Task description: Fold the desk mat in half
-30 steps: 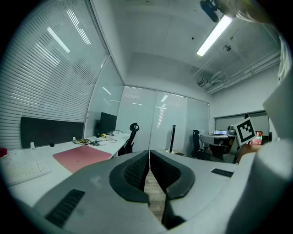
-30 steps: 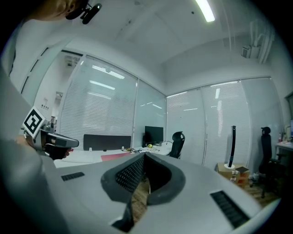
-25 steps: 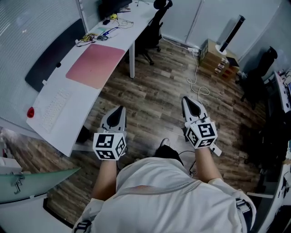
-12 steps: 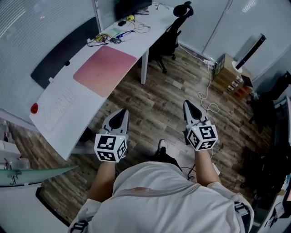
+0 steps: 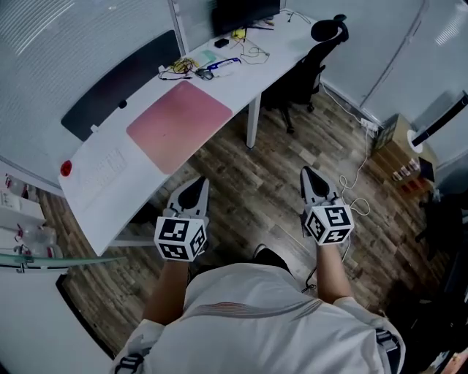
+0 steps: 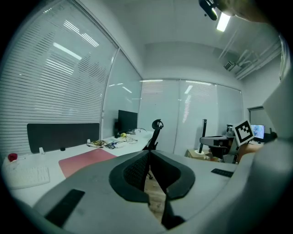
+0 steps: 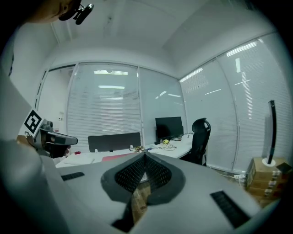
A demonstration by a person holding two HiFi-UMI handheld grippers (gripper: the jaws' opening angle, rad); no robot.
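A pink desk mat point(image 5: 179, 126) lies flat on the white desk point(image 5: 241, 80); it also shows in the left gripper view as the pink mat point(image 6: 84, 159) and as a thin pink strip point(image 7: 114, 157) in the right gripper view. My left gripper point(image 5: 199, 182) hovers over the wood floor just short of the desk's near edge, jaws together and empty. My right gripper point(image 5: 307, 174) is held level with it further right, over the floor, also shut with nothing in it. Both are well apart from the mat.
A white keyboard point(image 5: 99, 169) and a red object point(image 5: 66, 168) lie left of the mat. Cables and small items point(image 5: 197, 67) sit beyond it, with a monitor point(image 5: 245, 11). A black office chair point(image 5: 311, 62) stands at the desk's right end. A dark divider panel point(image 5: 121, 84) backs the desk.
The view has shifted so the desk and mat sit closer and more central. Both grippers stay shut and side by side in front of the person.
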